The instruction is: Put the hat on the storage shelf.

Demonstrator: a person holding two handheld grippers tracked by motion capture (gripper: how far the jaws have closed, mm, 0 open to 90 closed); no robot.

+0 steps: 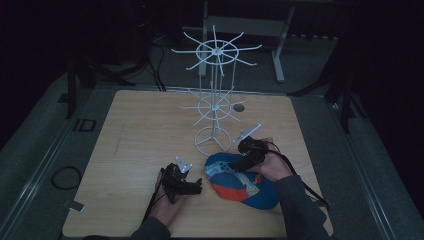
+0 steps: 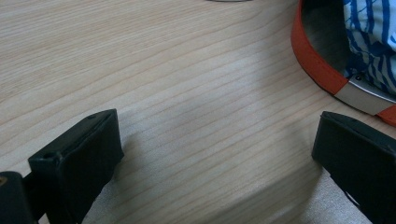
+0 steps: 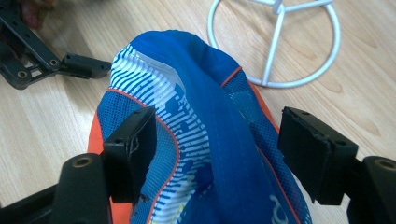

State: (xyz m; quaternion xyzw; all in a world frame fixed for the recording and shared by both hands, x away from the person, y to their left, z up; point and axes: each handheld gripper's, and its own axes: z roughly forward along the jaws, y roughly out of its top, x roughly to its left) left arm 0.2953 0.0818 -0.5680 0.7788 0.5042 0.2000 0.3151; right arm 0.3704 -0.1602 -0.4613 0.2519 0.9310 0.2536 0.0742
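The right tool [image 3: 217,154] is seen with its jaws spread wide on either side of a raised fold of the blue cap [image 3: 210,140]; the pads stand apart from the fabric or barely brush it, so nothing is clamped yet. The cap [image 1: 240,180], blue and white with orange trim, is laid on the worktop [image 1: 135,130] just in front of the ring base of the white wire hanger stand [image 1: 214,107]. The left tool [image 2: 215,154] is held released as well, low over bare wood, with the cap's orange strap [image 2: 317,65] and its metal buckle [image 2: 369,95] just beyond one jaw.

The step in hand is judged to be the grasp of the cap, presumably so that it can be hung on one of the stand's prongs. For the next move, the right jaws would need to be closed firmly on the fold before any lift is tried, and the strap end could be steadied by the left tool.
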